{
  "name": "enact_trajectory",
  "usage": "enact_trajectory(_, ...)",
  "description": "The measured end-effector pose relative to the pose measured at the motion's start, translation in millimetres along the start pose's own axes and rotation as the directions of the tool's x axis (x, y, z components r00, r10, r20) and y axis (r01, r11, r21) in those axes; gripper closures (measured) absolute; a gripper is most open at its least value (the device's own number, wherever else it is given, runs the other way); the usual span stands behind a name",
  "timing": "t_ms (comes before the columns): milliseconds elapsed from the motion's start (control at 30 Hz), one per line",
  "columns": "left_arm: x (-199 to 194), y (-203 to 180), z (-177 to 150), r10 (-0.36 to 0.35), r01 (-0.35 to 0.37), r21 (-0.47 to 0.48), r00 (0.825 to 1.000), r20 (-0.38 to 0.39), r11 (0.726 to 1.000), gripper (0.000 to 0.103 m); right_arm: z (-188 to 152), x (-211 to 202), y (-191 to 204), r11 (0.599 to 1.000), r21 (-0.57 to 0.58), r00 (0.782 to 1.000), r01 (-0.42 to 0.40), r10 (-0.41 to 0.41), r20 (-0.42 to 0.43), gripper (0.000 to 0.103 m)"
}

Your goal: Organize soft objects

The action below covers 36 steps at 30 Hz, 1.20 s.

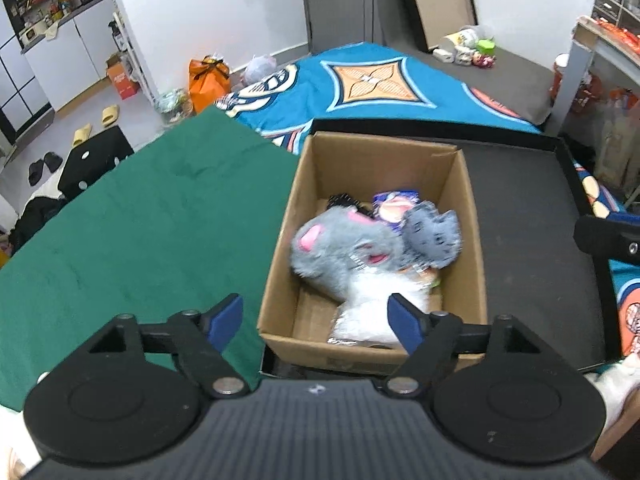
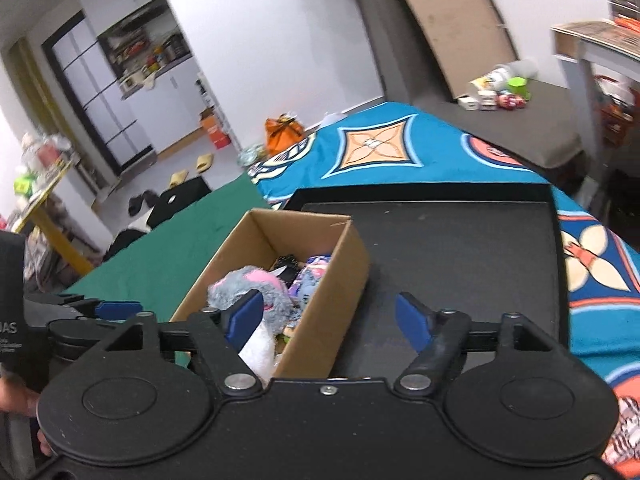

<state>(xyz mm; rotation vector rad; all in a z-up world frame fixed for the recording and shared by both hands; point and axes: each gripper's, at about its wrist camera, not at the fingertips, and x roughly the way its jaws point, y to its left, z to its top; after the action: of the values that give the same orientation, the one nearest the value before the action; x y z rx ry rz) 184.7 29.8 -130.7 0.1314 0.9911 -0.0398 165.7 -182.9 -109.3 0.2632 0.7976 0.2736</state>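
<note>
A grey plush toy (image 1: 344,256) with pink ears and a white body lies in an open cardboard box (image 1: 280,248), on top of a purple printed soft item (image 1: 390,204) and a black one (image 1: 340,200). My left gripper (image 1: 316,316) hangs open above the near end of the box, its blue pads apart and touching nothing. In the right wrist view my right gripper (image 2: 328,312) is open too, over the box's right wall (image 2: 348,264), with the plush (image 2: 248,280) showing beyond its left finger. Both grippers are empty.
The box stands at the left end of a black tray (image 1: 528,240). A green cloth (image 1: 140,220) covers the surface to the left, and a blue patterned blanket (image 1: 360,80) lies beyond. Slippers, an orange bag (image 1: 208,80) and clutter sit on the floor.
</note>
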Motion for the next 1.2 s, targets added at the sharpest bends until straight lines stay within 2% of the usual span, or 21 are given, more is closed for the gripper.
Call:
enact_trajectory(200,-31,-12,7,-0.005,0.005,0.004,0.999,0.033,1.0,0.011,0,-26,-13,0.997,0.073,0.999,0.015,-0.018,0.041,0.011)
enact_trajectory(300,-47,-17,9,-0.014,0.014,0.001,0.999,0.051,1.0,0.009,-1,-41,-18,0.995,0.098,0.997,0.023,-0.029,0.067,0.004)
enact_trajectory(400,-61,-22,9,-0.023,0.023,0.006,0.998,0.055,1.0,0.002,-2,-53,-21,0.993,0.117,0.996,0.026,-0.035,0.077,0.001)
enact_trajectory(867,-120,-28,-2,-0.076,0.08,-0.025,0.99,0.116,0.997,0.001,-12,-105,-22,0.987,0.148,0.99,0.07,-0.087,0.109,0.0)
enact_trajectory(1033,-142,-31,-8,-0.078,0.081,-0.011,0.985,0.155,0.997,0.001,-15,-124,-17,0.986,0.149,0.987,0.081,-0.1,0.127,0.0)
enact_trajectory(1200,-157,-30,-13,-0.086,0.091,-0.024,0.983,0.163,0.996,0.001,-16,-137,-14,0.984,0.145,0.985,0.105,-0.123,0.119,0.0)
